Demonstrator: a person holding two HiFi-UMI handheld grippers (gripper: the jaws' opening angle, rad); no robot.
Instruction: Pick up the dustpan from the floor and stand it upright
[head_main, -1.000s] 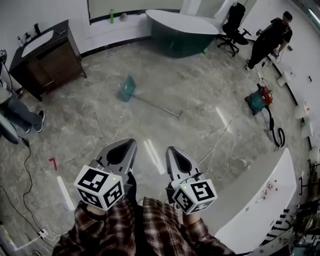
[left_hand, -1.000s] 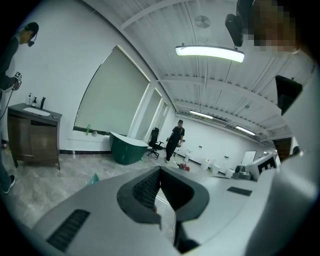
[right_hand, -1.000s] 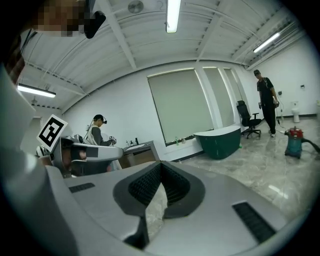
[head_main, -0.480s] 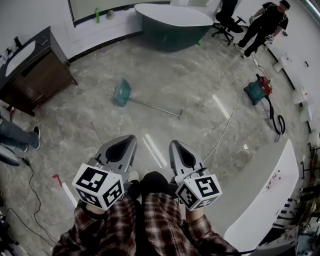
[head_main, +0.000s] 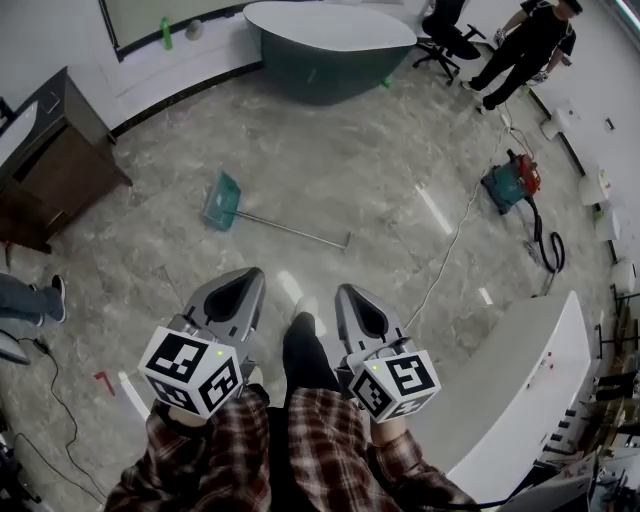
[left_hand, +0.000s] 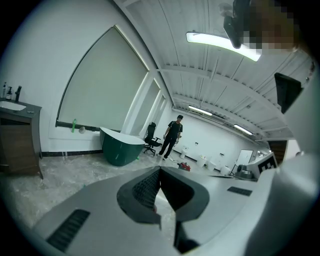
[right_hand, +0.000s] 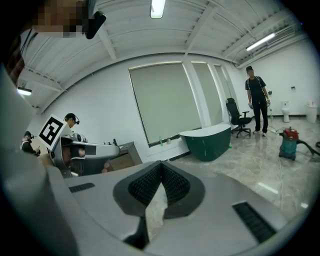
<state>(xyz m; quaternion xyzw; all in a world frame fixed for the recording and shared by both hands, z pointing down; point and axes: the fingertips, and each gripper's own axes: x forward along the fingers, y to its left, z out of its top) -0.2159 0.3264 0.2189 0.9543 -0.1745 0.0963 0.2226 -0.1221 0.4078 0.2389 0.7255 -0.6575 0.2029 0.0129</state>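
one dustpan, two tongs, one bathtub

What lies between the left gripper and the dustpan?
Only bare marble floor, seen in the head view, separates the left gripper from the dustpan.

Head view looks steeply down; gripper views level, sharing green tub.

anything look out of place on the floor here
Yes: the teal plastic dustpan lies flat on the grey marble floor, its long metal handle stretched out, instead of standing upright.
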